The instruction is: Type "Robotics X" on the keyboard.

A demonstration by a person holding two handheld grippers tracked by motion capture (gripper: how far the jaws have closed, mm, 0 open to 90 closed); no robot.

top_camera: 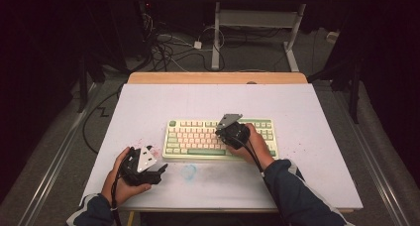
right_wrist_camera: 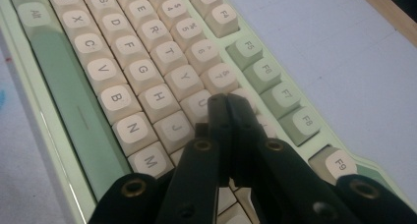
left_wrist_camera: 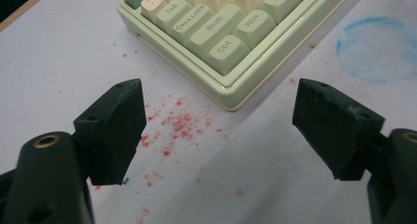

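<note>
**Closed jaws press at keyboard's middle rows**

Keyboard (top_camera: 221,138) sits mid-table, rigid and likely slick-capped; keys give under light touch. Right gripper (right_wrist_camera: 227,103), jaws shut together, empty, tips near the U key. Left gripper (left_wrist_camera: 216,130) waits wide open beside the Ctrl corner. White table (top_camera: 307,107) offers room all around.
</note>
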